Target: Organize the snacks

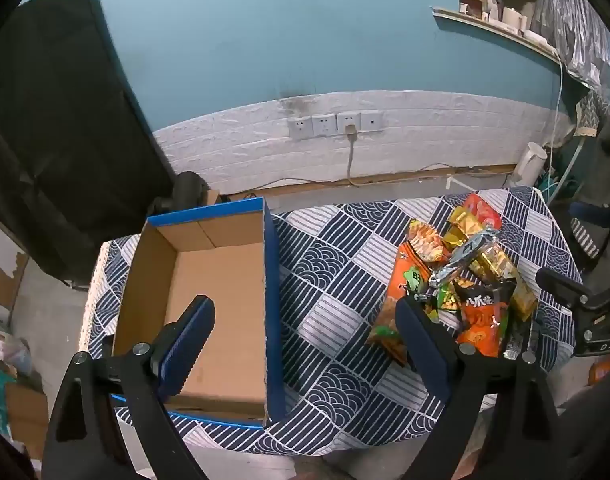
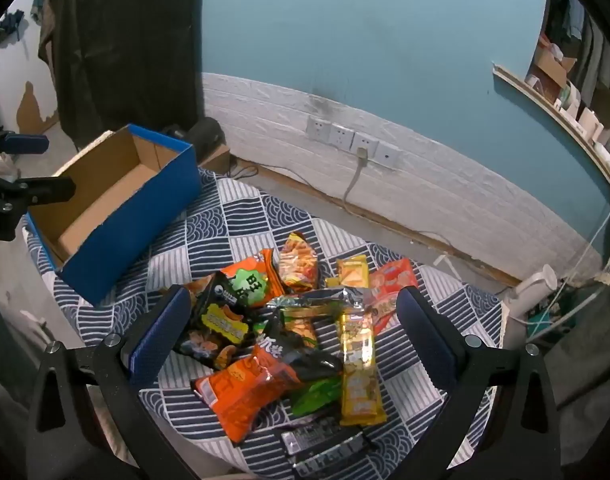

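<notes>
A pile of snack packets (image 2: 289, 332) lies on the patterned tablecloth: orange, yellow, silver, black and green bags. It also shows at the right in the left wrist view (image 1: 461, 276). An empty blue cardboard box (image 1: 209, 300) stands open on the table's left; it also shows in the right wrist view (image 2: 117, 204). My left gripper (image 1: 305, 312) is open, hanging above the box's right wall. My right gripper (image 2: 293, 300) is open above the snack pile, holding nothing.
The blue-and-white tablecloth (image 1: 337, 280) covers a small table with edges close on all sides. A wall with sockets (image 1: 337, 124) is behind. A white kettle (image 1: 529, 164) stands at the far right. Black fabric (image 1: 53, 128) hangs at the left.
</notes>
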Demonstrator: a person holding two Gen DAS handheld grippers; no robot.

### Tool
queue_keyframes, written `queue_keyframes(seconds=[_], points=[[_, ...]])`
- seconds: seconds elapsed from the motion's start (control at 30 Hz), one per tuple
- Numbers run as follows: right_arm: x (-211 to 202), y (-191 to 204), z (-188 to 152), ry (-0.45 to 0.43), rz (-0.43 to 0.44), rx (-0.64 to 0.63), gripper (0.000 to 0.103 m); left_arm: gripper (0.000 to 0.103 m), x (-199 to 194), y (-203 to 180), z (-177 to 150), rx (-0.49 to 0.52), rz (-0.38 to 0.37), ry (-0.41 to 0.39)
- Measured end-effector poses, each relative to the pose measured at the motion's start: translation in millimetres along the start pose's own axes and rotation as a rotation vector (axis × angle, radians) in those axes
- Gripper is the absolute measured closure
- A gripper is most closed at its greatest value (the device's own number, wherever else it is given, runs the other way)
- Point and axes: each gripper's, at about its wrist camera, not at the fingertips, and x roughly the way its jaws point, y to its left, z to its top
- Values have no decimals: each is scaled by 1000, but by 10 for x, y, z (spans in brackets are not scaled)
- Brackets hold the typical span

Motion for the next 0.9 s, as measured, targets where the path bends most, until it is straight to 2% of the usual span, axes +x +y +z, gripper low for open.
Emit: queue_keyframes(seconds=[0.3, 0.9], points=[[-42, -27, 21, -4, -3, 2, 2, 10, 27, 28, -74, 8, -1, -14], [-42, -76, -35, -1, -3, -1, 2, 10, -14, -76, -21, 32, -12, -23]])
